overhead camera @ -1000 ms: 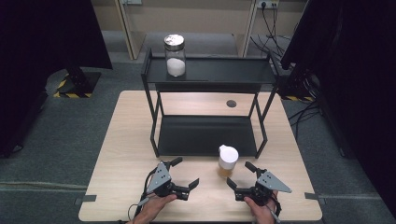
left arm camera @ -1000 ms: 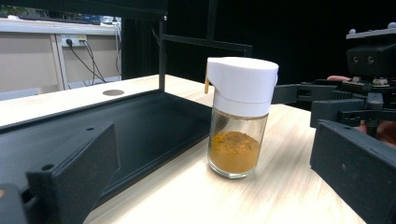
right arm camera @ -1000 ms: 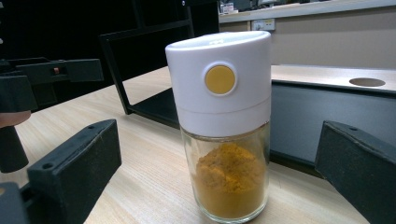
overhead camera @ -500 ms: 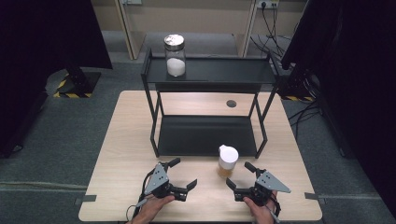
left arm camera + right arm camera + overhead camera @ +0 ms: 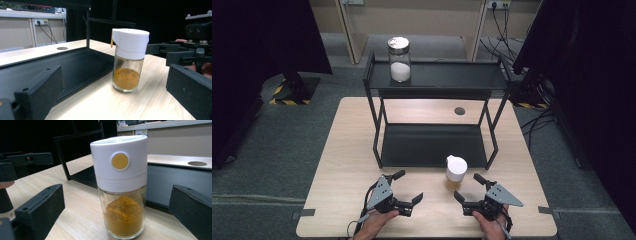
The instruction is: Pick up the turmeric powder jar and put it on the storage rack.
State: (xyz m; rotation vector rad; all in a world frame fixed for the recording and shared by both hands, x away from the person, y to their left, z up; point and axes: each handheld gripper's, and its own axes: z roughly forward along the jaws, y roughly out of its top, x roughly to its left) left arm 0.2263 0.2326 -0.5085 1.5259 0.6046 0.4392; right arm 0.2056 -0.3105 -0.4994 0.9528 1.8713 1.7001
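Observation:
A glass spice jar (image 5: 456,172) with a white lid and orange powder stands upright on the wooden table (image 5: 347,150), just in front of the black rack's lower shelf (image 5: 432,145). My left gripper (image 5: 408,186) rests open to the jar's lower left, and my right gripper (image 5: 468,187) rests open to its lower right. In the left gripper view the jar (image 5: 128,60) stands beyond the open jaws, with the other gripper (image 5: 185,53) behind it. From the right gripper view, the jar (image 5: 122,187) is close, between the spread jaws but not touched.
The black two-tier rack (image 5: 437,80) holds a tall glass jar of white powder (image 5: 399,59) on its top shelf, at the left. A round cable hole (image 5: 459,111) lies in the table behind the rack. The table's front edge is just behind both hands.

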